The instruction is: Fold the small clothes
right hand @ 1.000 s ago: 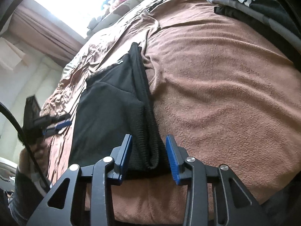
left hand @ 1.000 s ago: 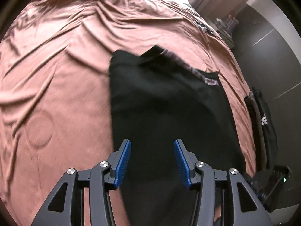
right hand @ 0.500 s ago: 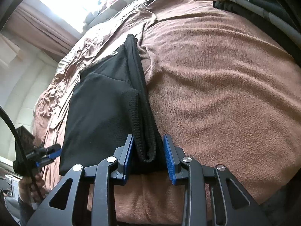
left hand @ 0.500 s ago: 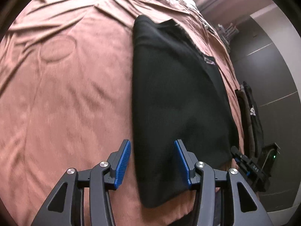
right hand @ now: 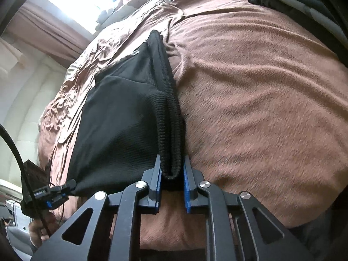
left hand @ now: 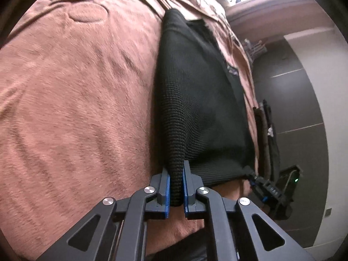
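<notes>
Both near corners of the black knit garment [left hand: 195, 100], loose a second ago, now sit pinched: left gripper [left hand: 175, 190] clenched, right gripper [right hand: 171, 184] closing on its corner, the cloth's long axis running straight ahead across the brown blanket [left hand: 76, 100].

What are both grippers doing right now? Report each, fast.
Left gripper: shut on the black knit garment.
Right gripper: closing on the same garment's other corner.

My left tool [left hand: 175, 187] hid the corner of the black garment [left hand: 202, 113] pinched between its pads. The bed [left hand: 76, 100] blurred at the left. A dark pile [right hand: 300, 2] was cut off by the edge, its white lettering unreadable.
</notes>
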`<control>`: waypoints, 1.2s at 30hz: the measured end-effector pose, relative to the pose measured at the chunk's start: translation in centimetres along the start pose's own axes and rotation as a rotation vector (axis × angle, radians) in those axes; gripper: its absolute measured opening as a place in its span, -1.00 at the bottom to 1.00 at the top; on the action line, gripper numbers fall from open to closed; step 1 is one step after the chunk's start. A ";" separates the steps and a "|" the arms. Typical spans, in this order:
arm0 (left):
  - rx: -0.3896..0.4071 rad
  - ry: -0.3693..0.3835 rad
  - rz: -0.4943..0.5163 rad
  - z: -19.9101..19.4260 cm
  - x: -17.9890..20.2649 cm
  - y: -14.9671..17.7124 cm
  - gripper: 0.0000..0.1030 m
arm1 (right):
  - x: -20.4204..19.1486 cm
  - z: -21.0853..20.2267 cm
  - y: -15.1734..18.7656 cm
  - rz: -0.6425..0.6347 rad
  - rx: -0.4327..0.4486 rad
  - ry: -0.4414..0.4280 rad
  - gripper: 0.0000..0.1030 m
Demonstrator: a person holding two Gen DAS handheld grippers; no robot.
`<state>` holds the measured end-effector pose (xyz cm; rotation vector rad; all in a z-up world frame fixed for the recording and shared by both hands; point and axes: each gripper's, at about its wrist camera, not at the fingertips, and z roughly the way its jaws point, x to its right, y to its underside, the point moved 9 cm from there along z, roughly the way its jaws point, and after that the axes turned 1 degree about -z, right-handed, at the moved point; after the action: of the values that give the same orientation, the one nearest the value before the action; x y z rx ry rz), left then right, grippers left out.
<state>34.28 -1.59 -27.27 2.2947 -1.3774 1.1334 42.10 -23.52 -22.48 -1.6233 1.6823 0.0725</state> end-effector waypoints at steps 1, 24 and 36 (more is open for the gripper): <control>0.004 0.004 -0.002 -0.6 -0.2 0.0 -0.83 | -0.3 0.1 0.2 -0.001 -0.005 -0.005 -0.76; 0.086 -0.049 0.008 -11.2 -5.6 4.4 -0.84 | -7.2 1.1 6.2 -0.108 -0.075 -0.111 -0.77; 0.112 -0.122 0.025 -13.0 -7.1 5.1 -0.22 | -8.7 1.0 4.9 -0.166 -0.049 -0.137 -0.16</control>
<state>21.74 7.42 -24.53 2.4688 -1.4225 1.1218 37.21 -14.96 -20.63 -1.7484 1.4481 0.1402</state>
